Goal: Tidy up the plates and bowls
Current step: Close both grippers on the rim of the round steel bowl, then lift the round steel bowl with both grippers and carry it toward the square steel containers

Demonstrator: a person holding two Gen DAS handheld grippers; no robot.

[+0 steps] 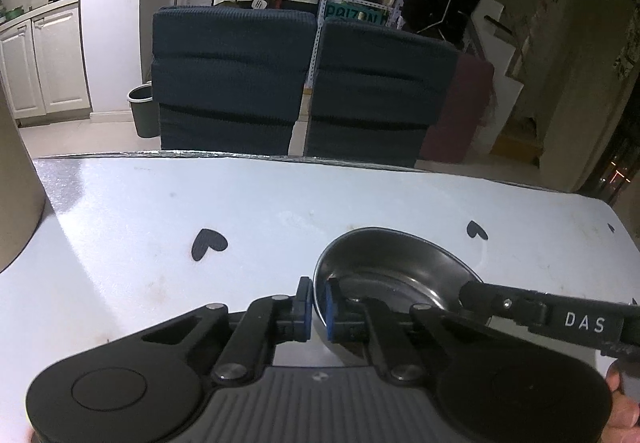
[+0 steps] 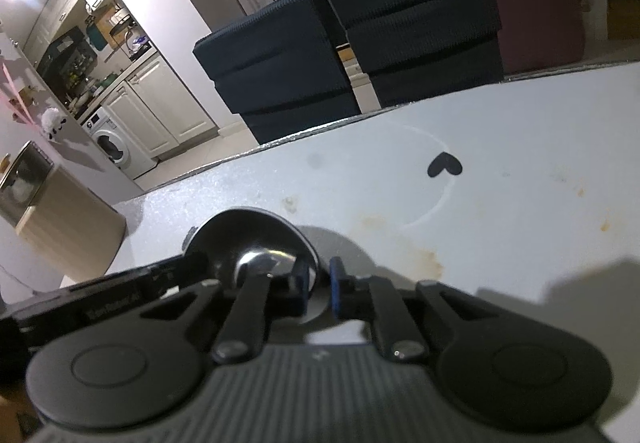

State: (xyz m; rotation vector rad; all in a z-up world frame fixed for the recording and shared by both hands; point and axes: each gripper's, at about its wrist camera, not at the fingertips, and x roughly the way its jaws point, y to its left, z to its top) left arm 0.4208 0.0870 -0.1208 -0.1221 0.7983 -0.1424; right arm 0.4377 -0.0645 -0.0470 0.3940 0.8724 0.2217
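The bowl point(image 1: 394, 271) on the table point(image 1: 160, 211) is clamped at opposite rims by left gripper point(image 1: 319, 308) and right gripper point(image 2: 320, 285); a level lift is judged next.

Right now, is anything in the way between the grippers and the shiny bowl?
No. The left gripper and the right gripper each already pinch the bowl's rim on opposite sides.

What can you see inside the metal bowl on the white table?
The metal bowl holds no food, only reflections. One pad of the left gripper sits inside its rim, and the right gripper clamps the opposite edge. The fingers hide part of its bottom.
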